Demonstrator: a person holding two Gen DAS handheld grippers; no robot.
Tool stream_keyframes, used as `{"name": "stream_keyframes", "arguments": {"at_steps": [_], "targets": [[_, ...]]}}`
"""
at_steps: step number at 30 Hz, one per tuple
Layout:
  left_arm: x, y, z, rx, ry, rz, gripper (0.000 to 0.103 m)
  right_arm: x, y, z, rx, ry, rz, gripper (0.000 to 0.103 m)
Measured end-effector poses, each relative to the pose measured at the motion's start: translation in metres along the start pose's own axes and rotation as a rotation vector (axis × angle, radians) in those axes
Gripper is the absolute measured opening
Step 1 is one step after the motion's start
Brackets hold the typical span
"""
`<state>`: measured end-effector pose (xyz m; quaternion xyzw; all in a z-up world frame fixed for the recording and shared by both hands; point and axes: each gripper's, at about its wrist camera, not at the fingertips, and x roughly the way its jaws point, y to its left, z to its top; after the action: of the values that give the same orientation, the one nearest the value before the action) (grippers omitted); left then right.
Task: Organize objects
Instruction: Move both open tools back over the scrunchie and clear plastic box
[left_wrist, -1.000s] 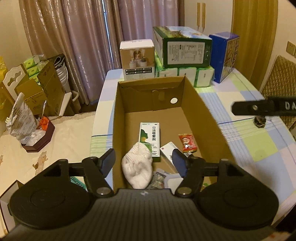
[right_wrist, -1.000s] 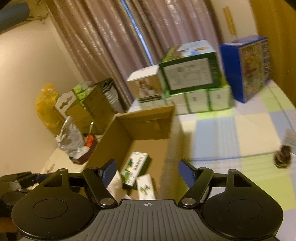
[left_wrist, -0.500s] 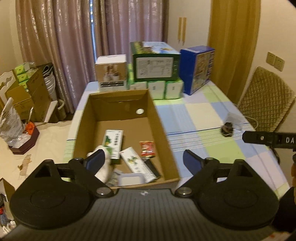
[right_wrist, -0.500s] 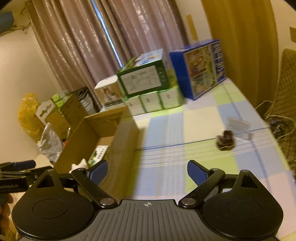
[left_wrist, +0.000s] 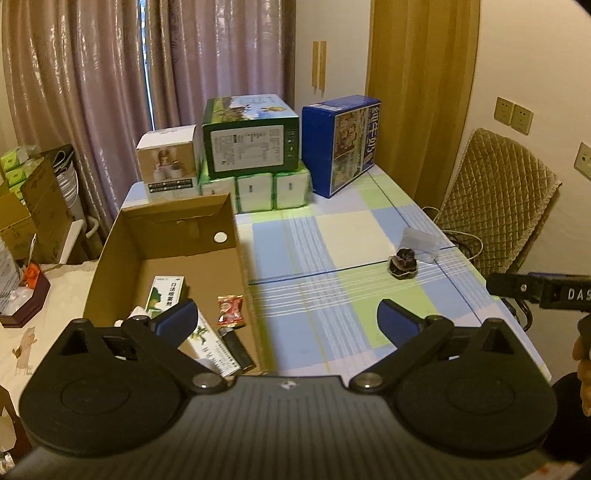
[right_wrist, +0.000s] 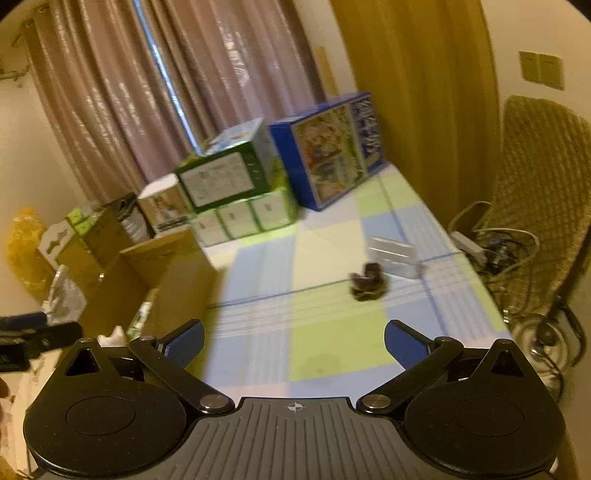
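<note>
Left gripper (left_wrist: 286, 323) wide open, empty, above table (left_wrist: 332, 236) near edge, beside box (left_wrist: 236, 236), right gripper (right_wrist: 293, 341) likewise, scrunchie (right_wrist: 369, 284) at right edge, bare cloth between.

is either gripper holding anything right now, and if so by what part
Nothing is held. The left gripper and right gripper are both open with only bare table between their fingers.

A home dining room: checked tablecloth (left_wrist: 332, 236) mid-frame; long curtains (left_wrist: 110, 74) across the top; quilted chair (left_wrist: 495, 199) at right; stacked household cartons (left_wrist: 251, 147) at centre.
</note>
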<state>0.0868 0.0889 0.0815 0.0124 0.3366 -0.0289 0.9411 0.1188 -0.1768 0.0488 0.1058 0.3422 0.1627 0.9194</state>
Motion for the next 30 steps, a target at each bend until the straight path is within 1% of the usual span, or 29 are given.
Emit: {"name": "stream_keyframes", "arguments": {"at_steps": [5,7,12,15,18,20,21,22,24,26,30], "targets": [[0.011,-0.026,0.003,0.017,-0.021,-0.019,0.102,-0.005,-0.034,-0.006,0.008,-0.002,-0.072,0.101],[0.021,-0.038,0.004,0.021,-0.023,-0.008,0.102,-0.005,-0.049,-0.006,0.023,-0.001,-0.100,0.101],[0.054,-0.066,0.004,0.033,0.007,-0.046,0.102,0.004,-0.084,0.000,0.043,-0.013,-0.155,0.101],[0.078,-0.082,0.004,0.039,0.022,-0.062,0.102,0.018,-0.101,0.004,0.023,-0.023,-0.184,0.101],[0.106,-0.096,0.003,0.036,0.036,-0.063,0.102,0.039,-0.115,0.005,-0.020,-0.026,-0.213,0.101],[0.126,-0.105,0.000,0.040,0.050,-0.071,0.102,0.056,-0.125,0.004,-0.036,-0.014,-0.214,0.100],[0.135,-0.108,-0.001,0.046,0.056,-0.070,0.102,0.065,-0.129,0.004,-0.048,-0.006,-0.208,0.096],[0.146,-0.113,-0.003,0.055,0.063,-0.066,0.102,0.072,-0.132,0.003,-0.062,0.006,-0.207,0.084],[0.165,-0.122,-0.006,0.072,0.072,-0.068,0.101,0.090,-0.141,0.004,-0.072,0.044,-0.191,0.070],[0.184,-0.132,-0.009,0.092,0.091,-0.074,0.101,0.103,-0.149,0.006,-0.079,0.058,-0.166,0.068],[0.220,-0.155,-0.015,0.143,0.097,-0.103,0.097,0.130,-0.160,0.011,-0.155,0.082,-0.144,0.067]]}}
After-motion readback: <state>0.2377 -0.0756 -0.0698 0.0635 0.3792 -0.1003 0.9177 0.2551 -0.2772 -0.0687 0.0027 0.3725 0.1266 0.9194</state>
